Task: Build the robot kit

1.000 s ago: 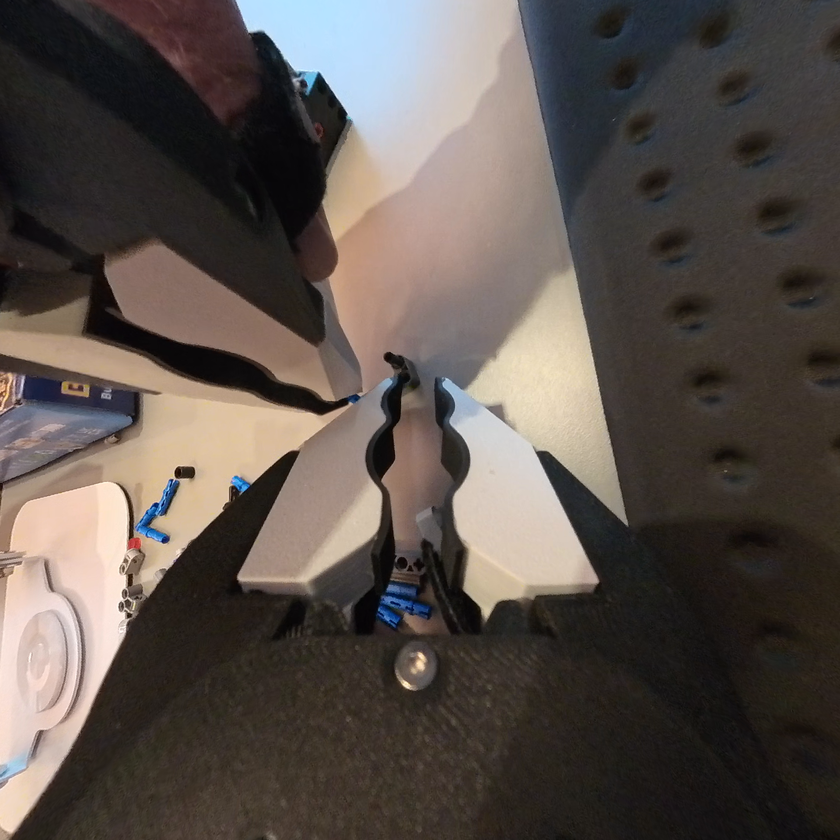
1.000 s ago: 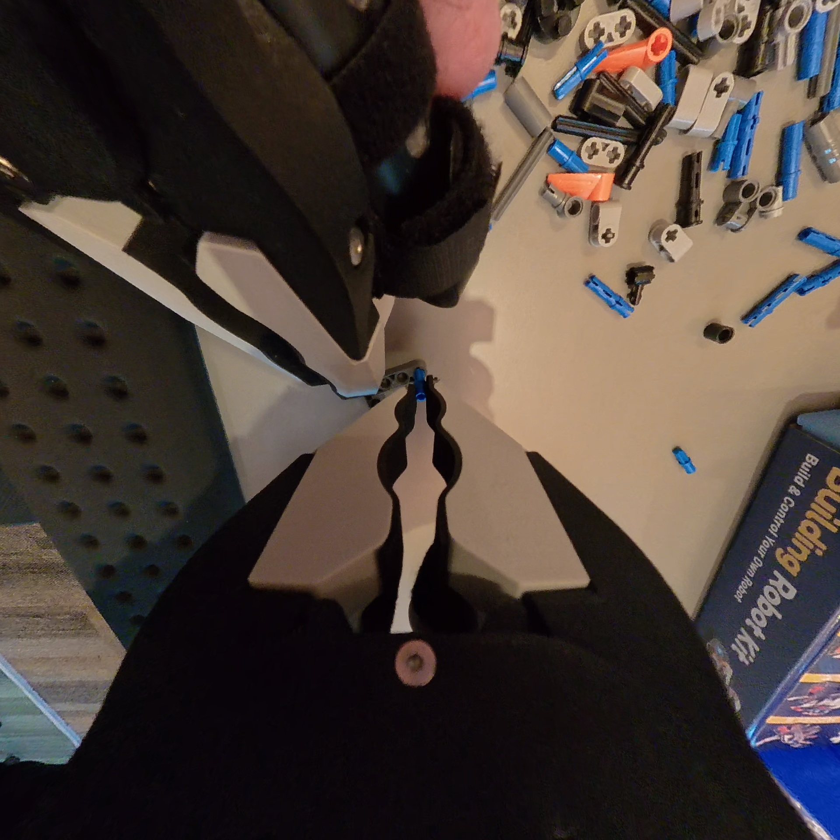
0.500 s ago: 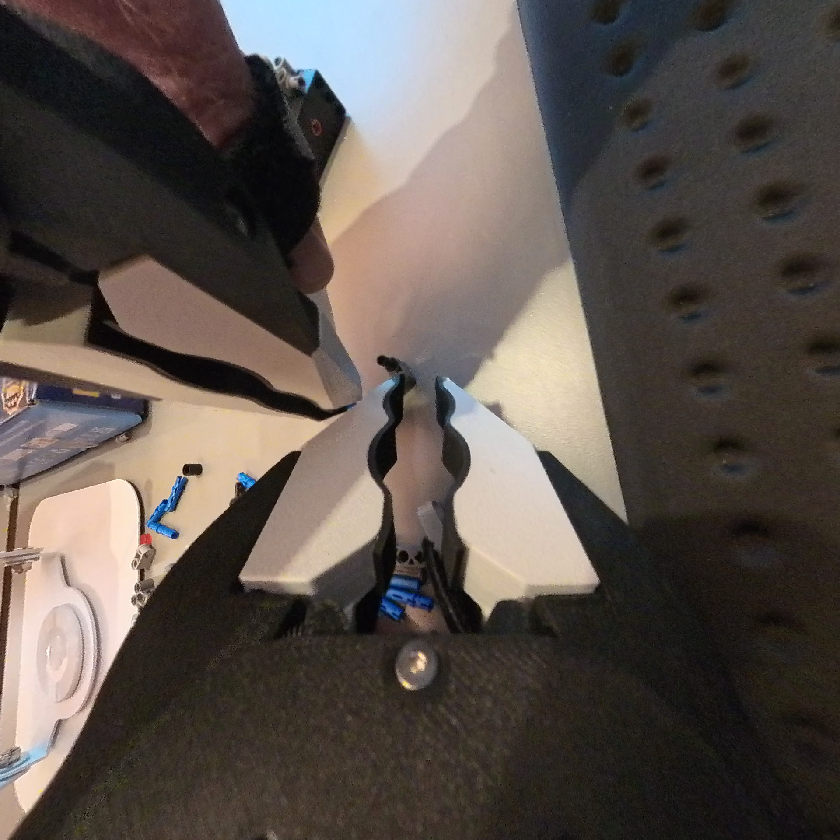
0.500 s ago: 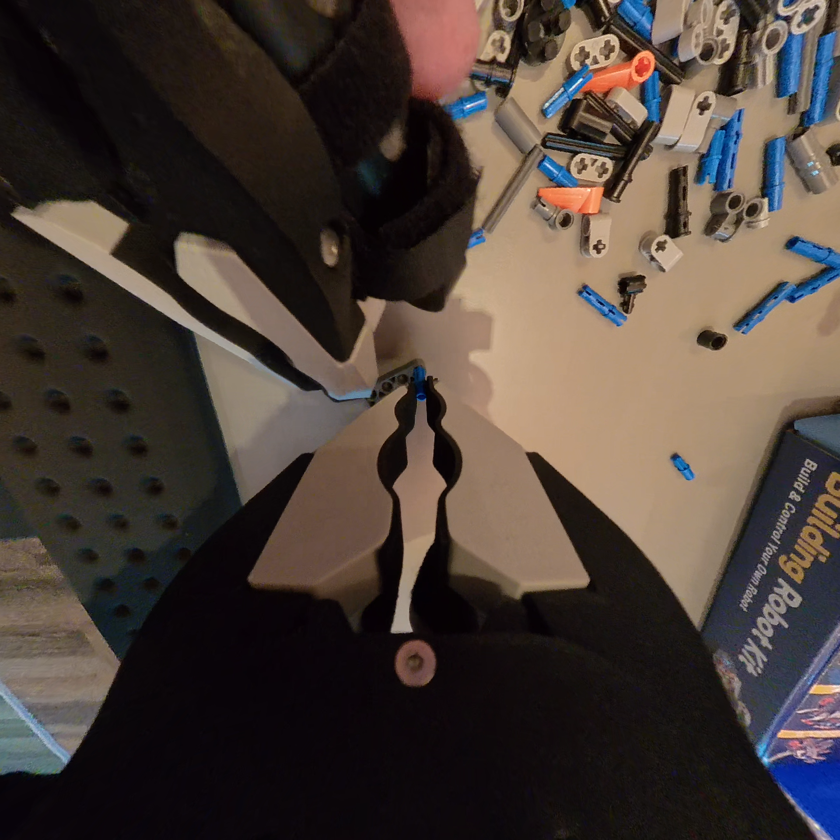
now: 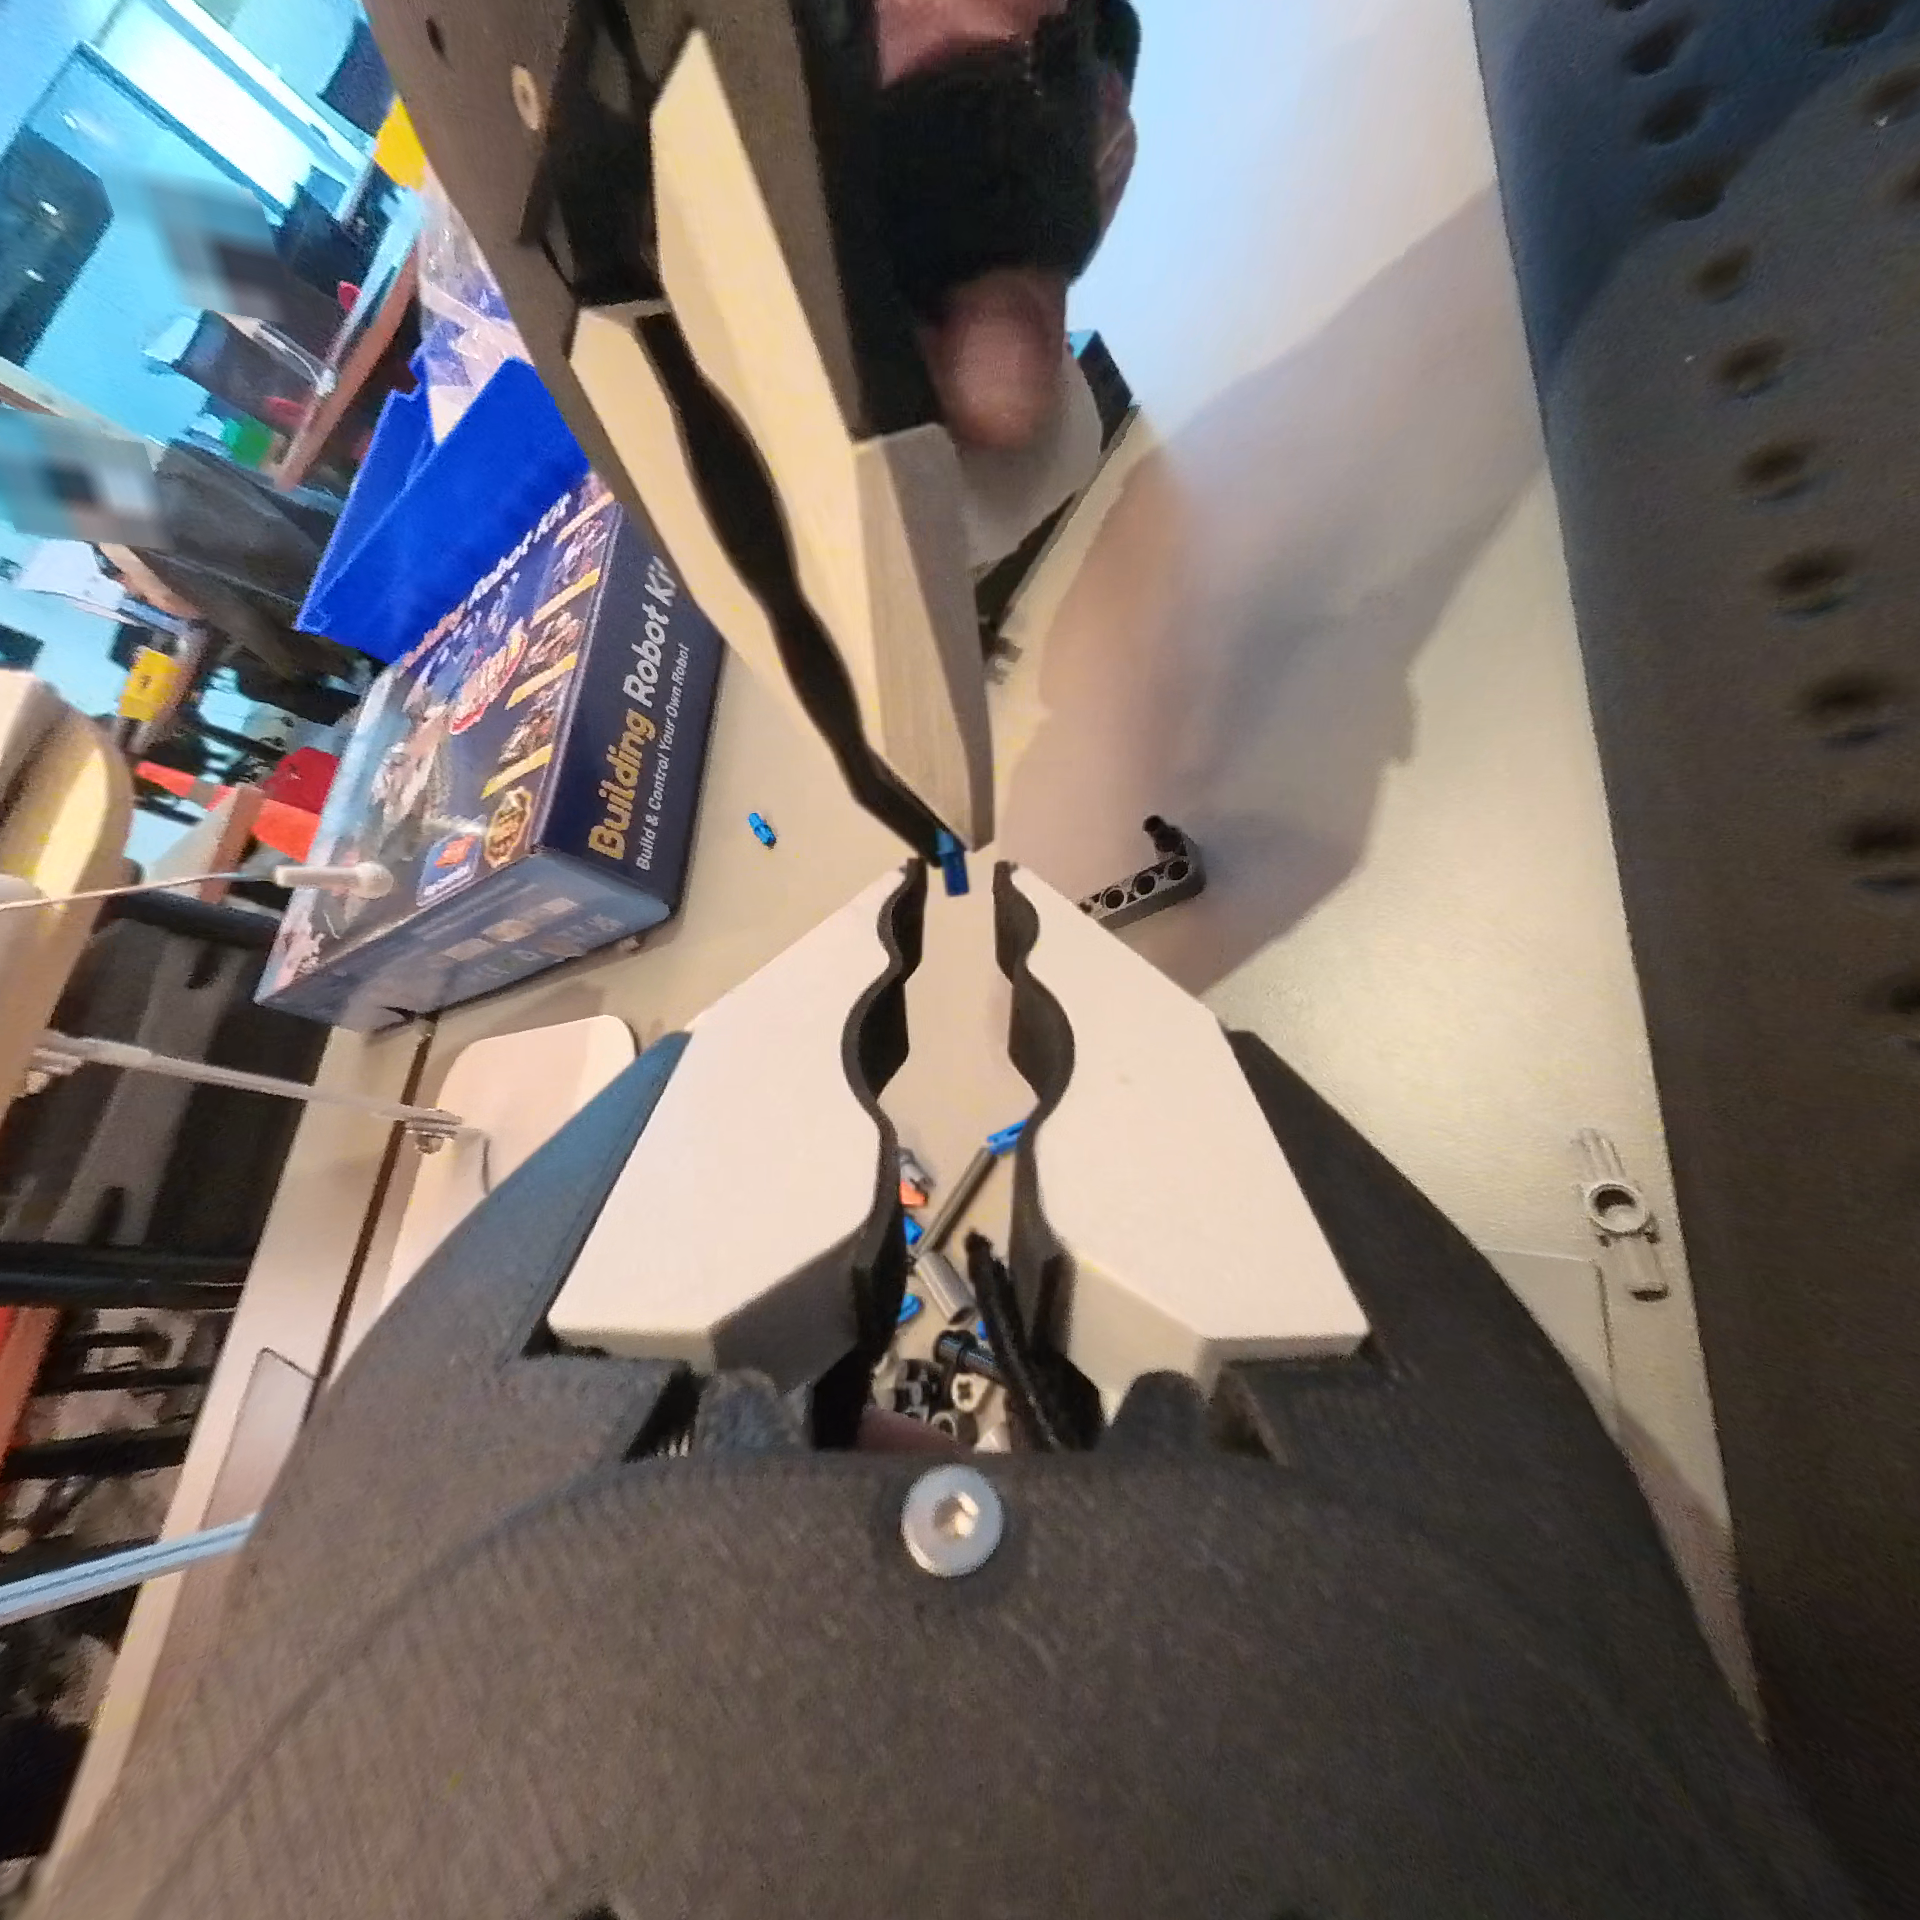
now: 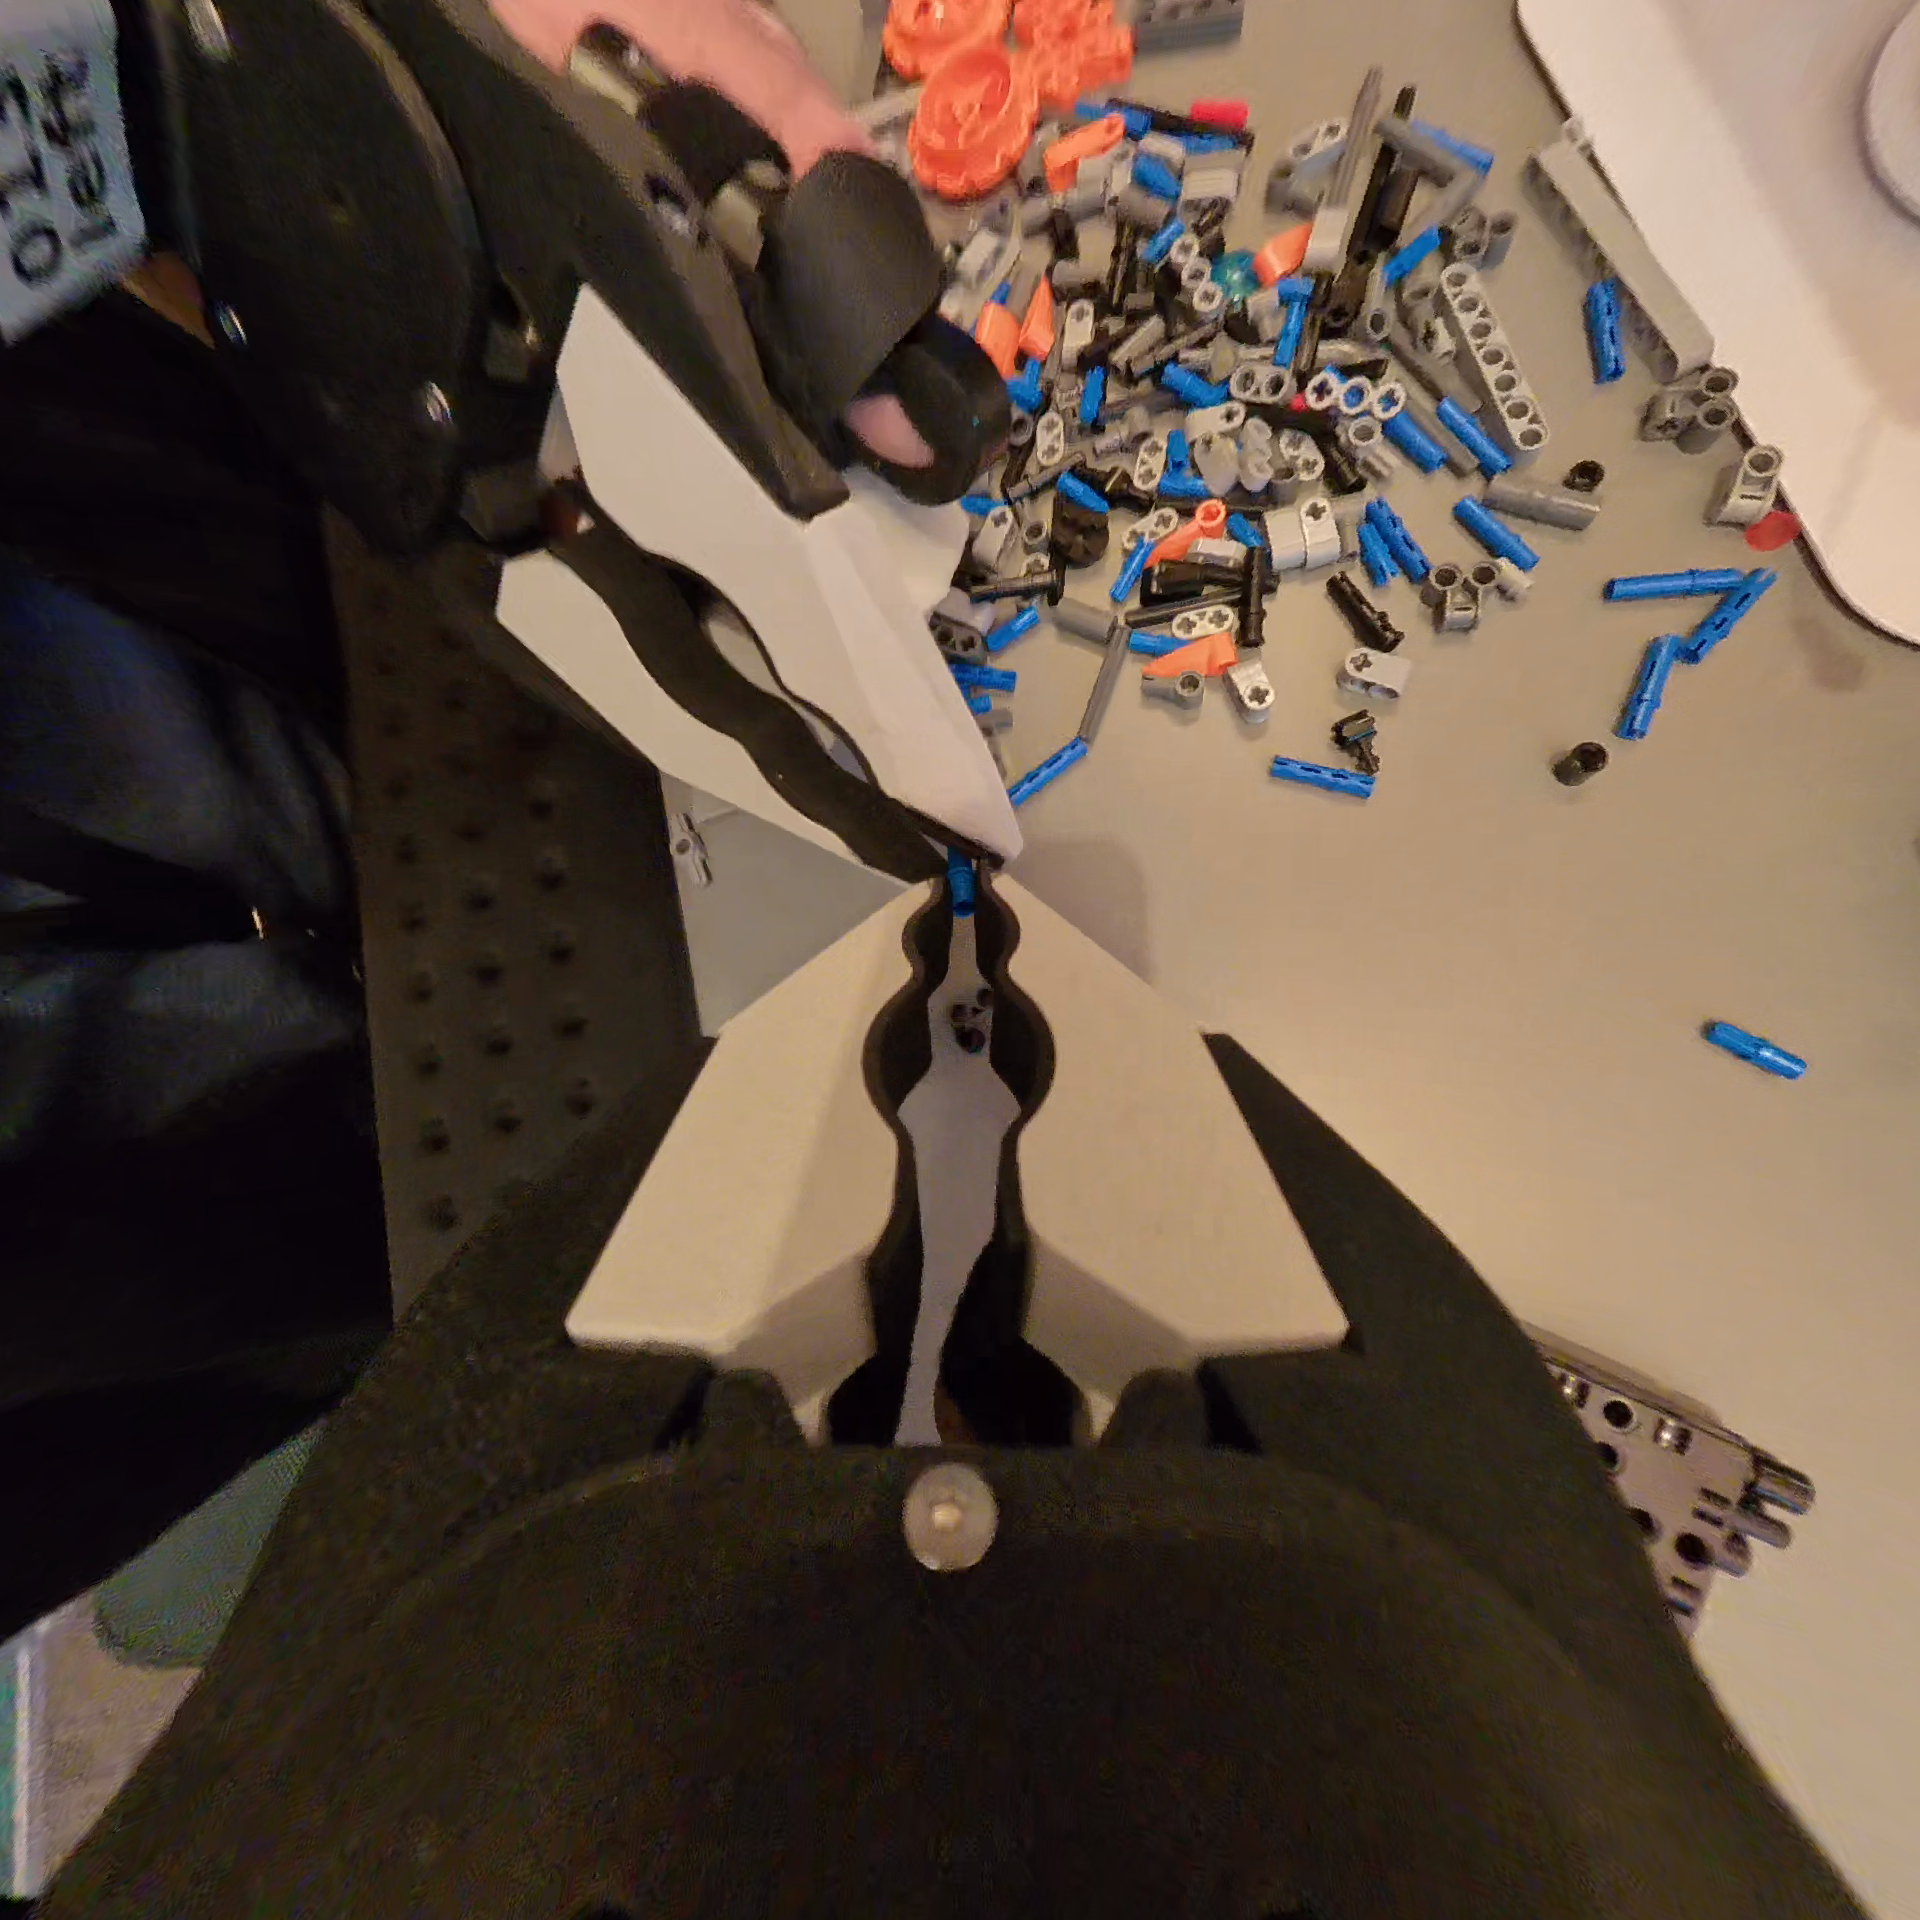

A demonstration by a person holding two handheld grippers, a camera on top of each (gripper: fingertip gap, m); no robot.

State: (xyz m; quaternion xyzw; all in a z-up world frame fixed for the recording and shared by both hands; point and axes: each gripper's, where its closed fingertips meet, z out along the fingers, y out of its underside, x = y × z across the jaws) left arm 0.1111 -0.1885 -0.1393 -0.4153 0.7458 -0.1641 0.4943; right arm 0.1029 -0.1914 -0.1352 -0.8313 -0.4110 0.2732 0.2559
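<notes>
Pinching a blue pin (image 6: pixel 961 891) at its tips, our right gripper (image 6: pixel 961 914) meets our left gripper (image 5: pixel 951 883), whose jaws stand slightly apart and empty; a black angled beam (image 5: pixel 1143 883) lies just beyond them.

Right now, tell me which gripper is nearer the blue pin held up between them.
Right. The right gripper has its fingers shut on the blue pin. The left gripper is open, its fingers at the pin's free end without gripping it.

Workshop: shelves (image 5: pixel 156 436), kit box (image 5: pixel 488 790), parts (image 6: pixel 1247 436).
</notes>
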